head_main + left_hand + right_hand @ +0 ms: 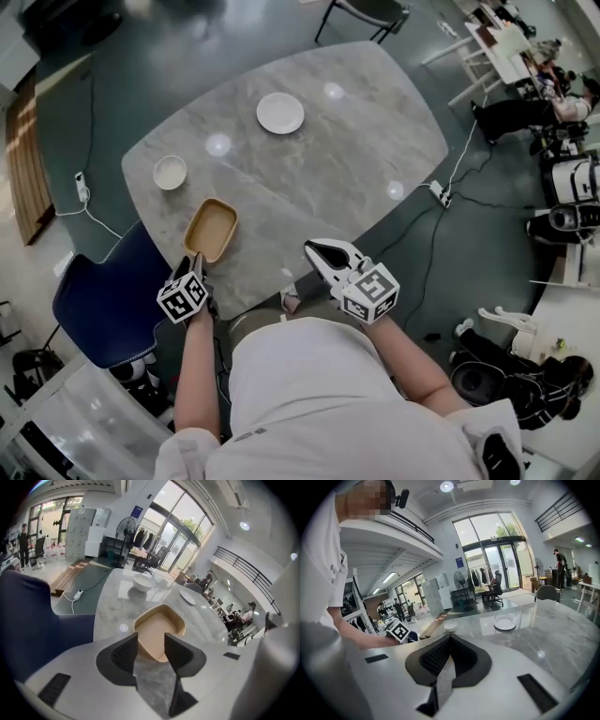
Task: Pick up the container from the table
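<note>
The container is a shallow tan tray with rounded corners, lying near the front left edge of the grey marble table. My left gripper hovers at its near end. In the left gripper view the jaws stand apart, and the container fills the gap of the left gripper, its near rim showing between the fingertips without the pads pressing on it. My right gripper stays over the table's front edge, right of the container. Its jaws meet in the right gripper view, the right gripper holding nothing.
A white bowl sits at the table's left and a white plate at the far middle. A blue chair stands close to the left of my left arm. A power strip and cables lie on the floor to the right.
</note>
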Tool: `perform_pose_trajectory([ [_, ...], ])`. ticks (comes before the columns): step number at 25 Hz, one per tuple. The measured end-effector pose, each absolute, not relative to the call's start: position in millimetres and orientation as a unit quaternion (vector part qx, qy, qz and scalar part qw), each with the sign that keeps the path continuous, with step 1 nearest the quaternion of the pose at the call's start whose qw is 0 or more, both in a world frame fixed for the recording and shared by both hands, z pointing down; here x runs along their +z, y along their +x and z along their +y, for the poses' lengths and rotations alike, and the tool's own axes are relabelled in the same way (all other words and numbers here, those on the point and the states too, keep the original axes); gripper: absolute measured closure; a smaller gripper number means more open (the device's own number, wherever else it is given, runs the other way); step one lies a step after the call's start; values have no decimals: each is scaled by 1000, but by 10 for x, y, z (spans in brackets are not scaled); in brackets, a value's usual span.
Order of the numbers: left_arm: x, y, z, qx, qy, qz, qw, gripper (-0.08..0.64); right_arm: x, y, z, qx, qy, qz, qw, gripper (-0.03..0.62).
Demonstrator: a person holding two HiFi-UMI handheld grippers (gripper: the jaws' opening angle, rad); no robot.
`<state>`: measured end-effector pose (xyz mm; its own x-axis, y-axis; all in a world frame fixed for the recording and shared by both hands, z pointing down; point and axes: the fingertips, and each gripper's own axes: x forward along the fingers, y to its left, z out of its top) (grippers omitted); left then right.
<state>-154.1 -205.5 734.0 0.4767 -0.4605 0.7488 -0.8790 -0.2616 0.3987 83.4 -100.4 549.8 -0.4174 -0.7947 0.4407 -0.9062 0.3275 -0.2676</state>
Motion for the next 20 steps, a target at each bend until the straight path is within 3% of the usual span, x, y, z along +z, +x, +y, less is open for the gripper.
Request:
perform_pose_trajectory([
  [14, 7949, -1483, -2087, 301, 704, -439, 469, 362, 5483, 1027, -669, 249, 593, -756, 124, 581],
  [18, 7968, -1429, -2082, 305, 705, -434, 471, 433, 5464, 1043, -606, 246, 598, -753, 124, 581],
  [20, 7953, -1398, -2080, 310, 711, -431, 461, 511, 5460, 1056, -581, 245, 600, -752, 123, 581],
])
